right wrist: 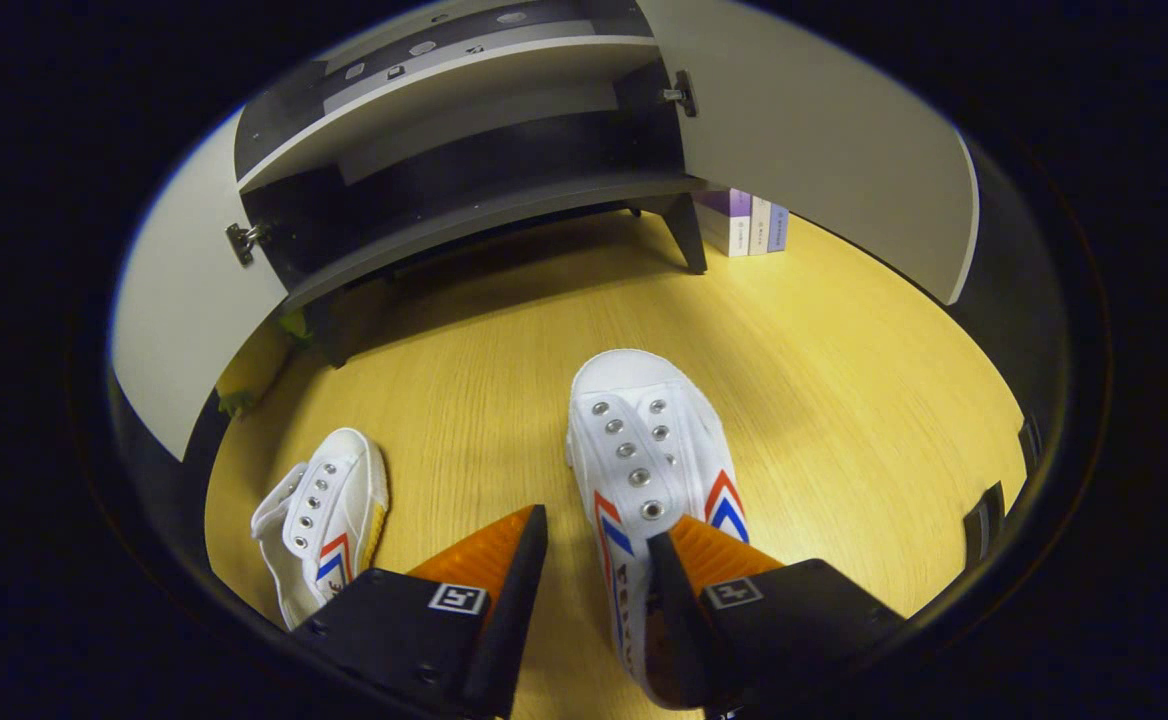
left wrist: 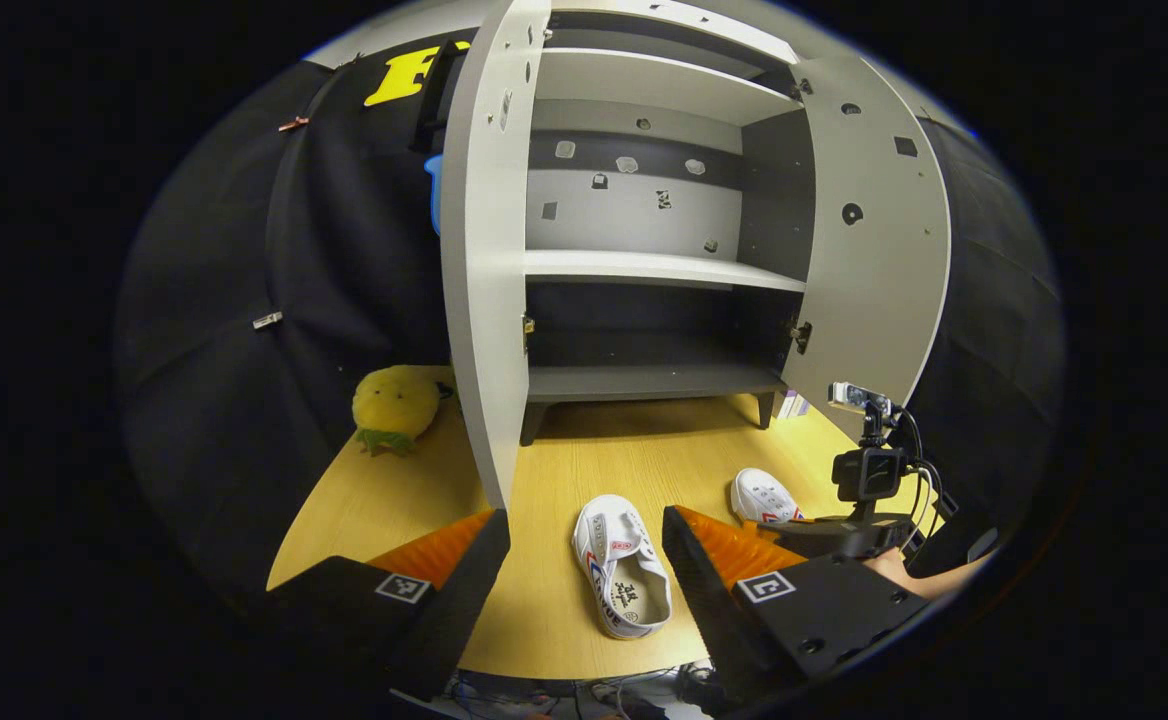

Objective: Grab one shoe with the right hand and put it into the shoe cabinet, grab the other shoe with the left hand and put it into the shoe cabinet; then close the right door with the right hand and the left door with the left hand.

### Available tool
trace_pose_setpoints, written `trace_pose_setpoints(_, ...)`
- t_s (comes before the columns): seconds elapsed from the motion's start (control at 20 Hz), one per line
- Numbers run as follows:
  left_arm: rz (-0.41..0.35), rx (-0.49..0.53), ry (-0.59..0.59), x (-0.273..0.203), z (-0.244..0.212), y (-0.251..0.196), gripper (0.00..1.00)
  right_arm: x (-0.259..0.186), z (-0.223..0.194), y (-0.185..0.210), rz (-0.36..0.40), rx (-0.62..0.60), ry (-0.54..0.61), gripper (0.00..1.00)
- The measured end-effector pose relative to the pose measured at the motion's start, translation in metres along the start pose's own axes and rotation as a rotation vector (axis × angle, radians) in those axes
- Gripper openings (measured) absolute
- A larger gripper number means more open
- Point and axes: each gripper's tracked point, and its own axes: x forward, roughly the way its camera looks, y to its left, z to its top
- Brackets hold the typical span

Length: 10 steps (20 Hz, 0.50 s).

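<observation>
Right gripper apart, straddling the near shoe's side wall; squeeze firmly before lifting toward cabinet. Left gripper apart, waiting.

Two white canvas shoes with red and blue stripes are counted, two open grey cabinet doors, one yellow plush toy, and three upright small boxes
</observation>
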Motion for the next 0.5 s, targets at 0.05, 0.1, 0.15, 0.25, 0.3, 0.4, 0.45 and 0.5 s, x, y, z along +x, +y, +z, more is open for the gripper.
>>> trace_pose_setpoints(0.05,-0.003,-0.003,0.007,0.000,-0.003,0.000,0.95,0.001,0.001,-0.004,-0.012,0.000,-0.004,0.47)
trace_pose_setpoints(0.1,-0.006,-0.005,0.012,0.001,-0.004,-0.001,0.95,0.002,0.000,-0.003,-0.013,0.000,-0.005,0.37)
trace_pose_setpoints(0.15,-0.009,-0.006,0.016,0.001,-0.006,-0.002,0.95,-0.005,0.002,-0.002,-0.004,0.000,-0.010,0.31)
trace_pose_setpoints(0.25,-0.016,-0.005,0.021,0.001,-0.008,-0.003,0.95,-0.001,-0.001,0.004,0.022,-0.023,-0.010,0.13)
trace_pose_setpoints(0.3,-0.019,-0.003,0.024,0.002,-0.009,-0.004,0.95,0.005,0.000,0.006,0.018,-0.027,-0.024,0.13)
trace_pose_setpoints(0.4,-0.025,0.001,0.026,0.001,-0.011,-0.005,0.95,0.001,0.001,0.007,0.026,-0.022,-0.030,0.05)
trace_pose_setpoints(0.45,-0.027,0.005,0.027,0.001,-0.011,-0.006,0.95,0.000,0.003,0.006,0.028,-0.011,-0.041,0.05)
trace_pose_setpoints(0.5,-0.028,0.010,0.028,0.000,-0.012,-0.006,0.95,0.000,0.008,0.005,0.035,0.003,-0.052,0.05)
